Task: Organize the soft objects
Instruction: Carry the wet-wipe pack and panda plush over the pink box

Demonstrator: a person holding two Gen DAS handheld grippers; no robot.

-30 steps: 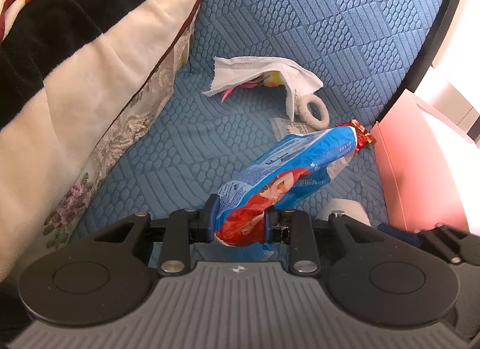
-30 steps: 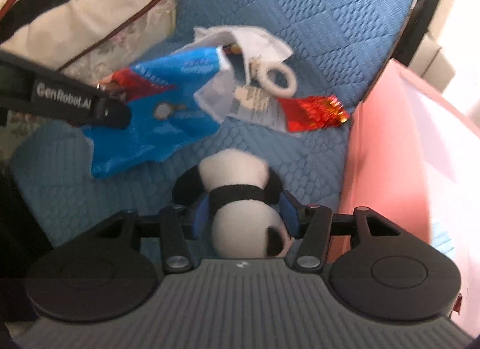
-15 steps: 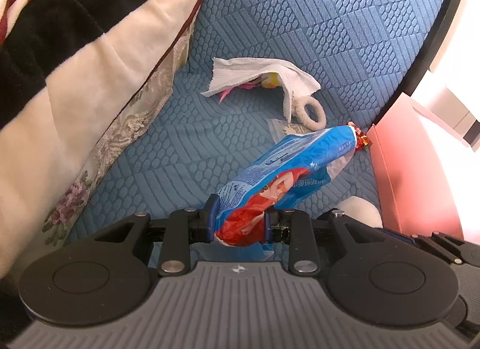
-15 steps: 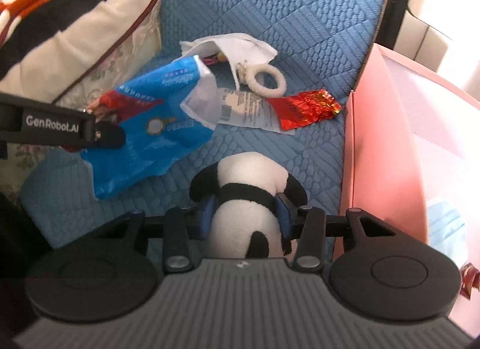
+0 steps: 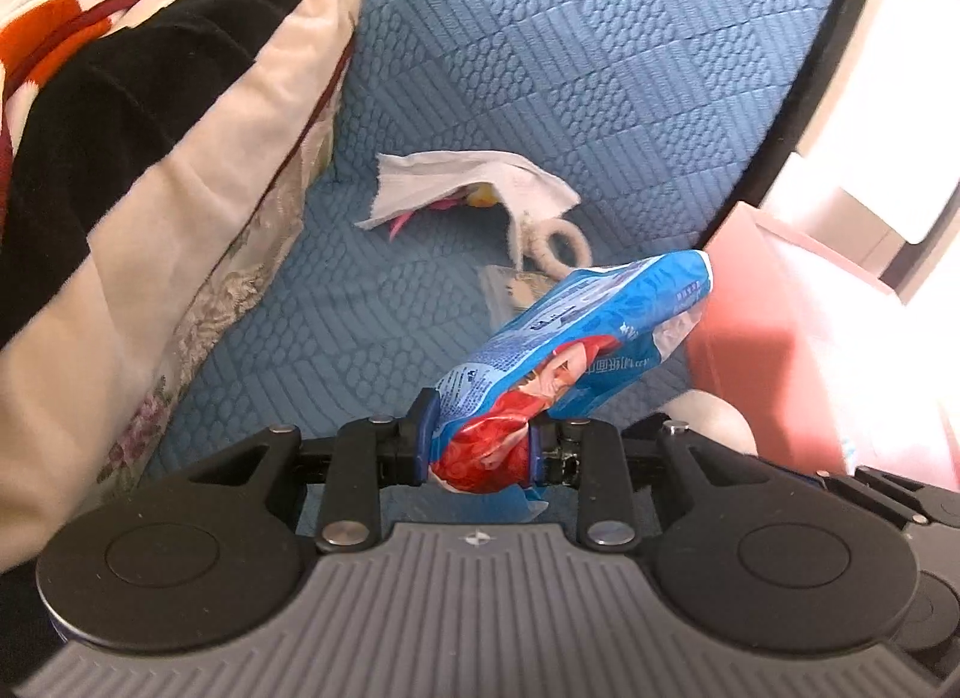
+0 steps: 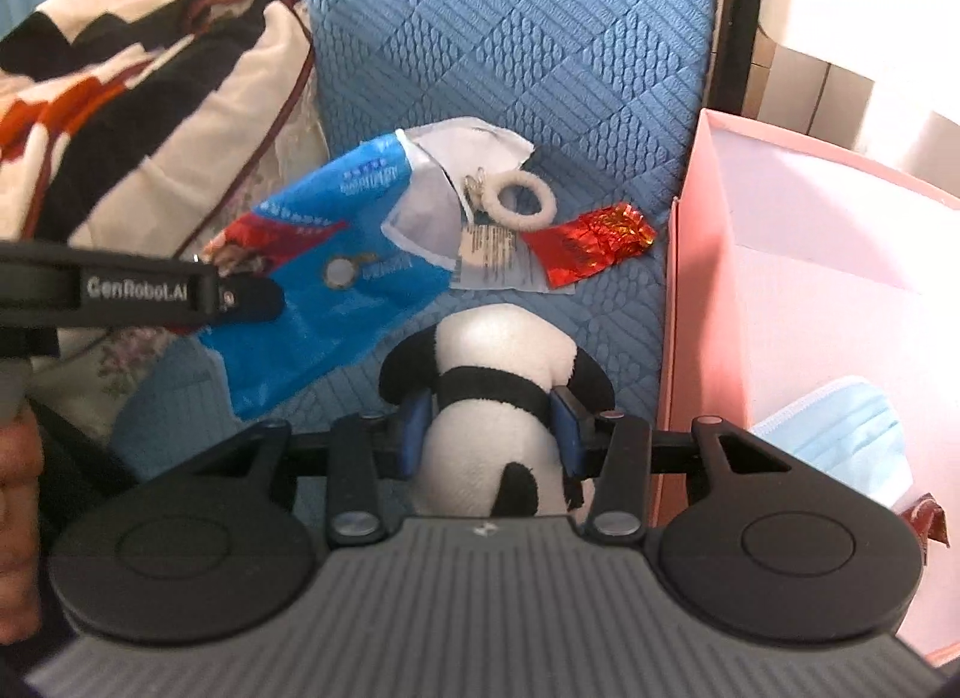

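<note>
Showing two hand-held grippers raised over a blue quilted seat cushion (image 5: 372, 302). Left gripper (image 5: 480, 449), jaws clamped on the crumpled red end of a blue snack bag (image 5: 576, 350); bag lifted off the cushion, slanting toward 1 o'clock in the left wrist view. Same bag (image 6: 336, 302) seen at 10 o'clock in the right wrist view, pinched by the left gripper's black finger marked "GenRobot.AI". Right gripper (image 6: 492, 428), jaws pressed against the flanks of a plush panda (image 6: 498, 392), black-and-white, held just above the cushion; blue pads dented into the fur. Lying on the cushion beyond, at 12 o'clock: white tissue (image 5: 468, 182), white ring keychain (image 6: 525, 197) touching it, printed label (image 6: 489, 254) just beside, red foil wrapper (image 6: 594, 245) toward 1 o'clock. Pink box (image 6: 780, 278) at 3 o'clock, against the cushion's edge, holding a light-blue face mask (image 6: 840, 440) in its near corner. Striped blanket (image 5: 120, 116) heaped at 9 to 11 o'clock, bordering the cushion.
</note>
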